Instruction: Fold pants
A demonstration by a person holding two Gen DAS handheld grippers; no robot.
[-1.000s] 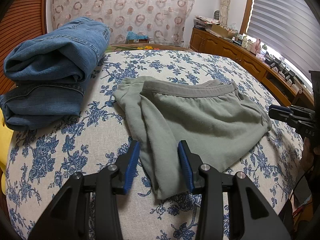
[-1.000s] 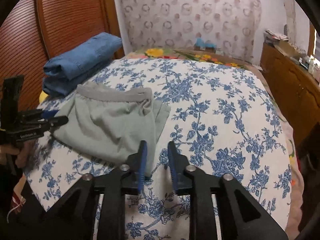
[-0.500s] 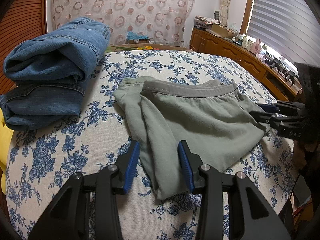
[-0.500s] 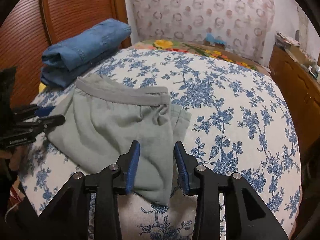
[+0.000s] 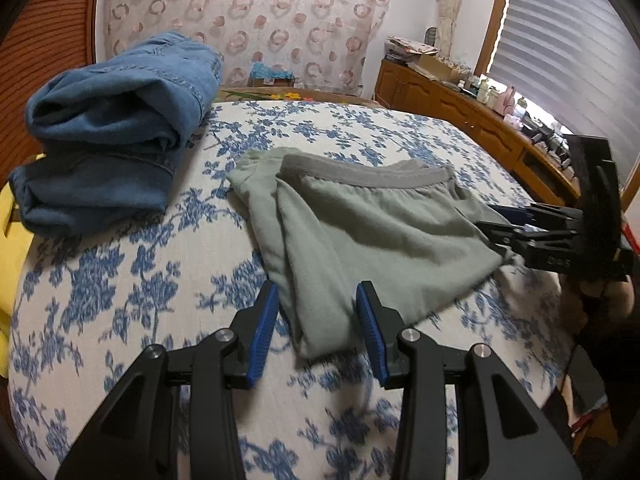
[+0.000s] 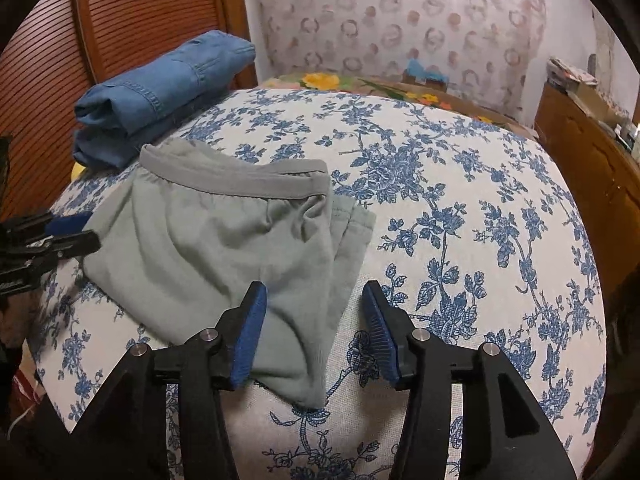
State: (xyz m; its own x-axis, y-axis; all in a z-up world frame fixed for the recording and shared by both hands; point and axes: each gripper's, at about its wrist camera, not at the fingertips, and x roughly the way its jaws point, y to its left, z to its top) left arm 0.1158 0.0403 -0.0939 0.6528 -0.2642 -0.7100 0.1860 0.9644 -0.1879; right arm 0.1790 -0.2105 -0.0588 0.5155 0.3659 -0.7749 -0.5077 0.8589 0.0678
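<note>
The grey-green pants lie folded flat on the bed, which has a white cover printed with blue flowers, their grey waistband on the far side and the folded bottom edge toward the person. The left tongs hover low over the near left corner of the pants, blue pads parted with the folded corner of cloth lying between them; the pads do not press on it, so they stand open and hold nothing. The right tongs sit over the opposite near corner, where the layered side edge of the pants runs down between the pads; their jaws have just been opening and now stand wide, the left pad just over the cloth and the right pad over bare bed cover, gripping nothing. In the left camera's view the right tongs show side-on at the right edge of the pants, with part of a hand under them. Behind the pants, at the far left of the bed, two pairs of folded blue jeans are stacked one on the other, apart from the pants. A wooden cabinet cluttered with small things runs along the right wall under a window blind.
</note>
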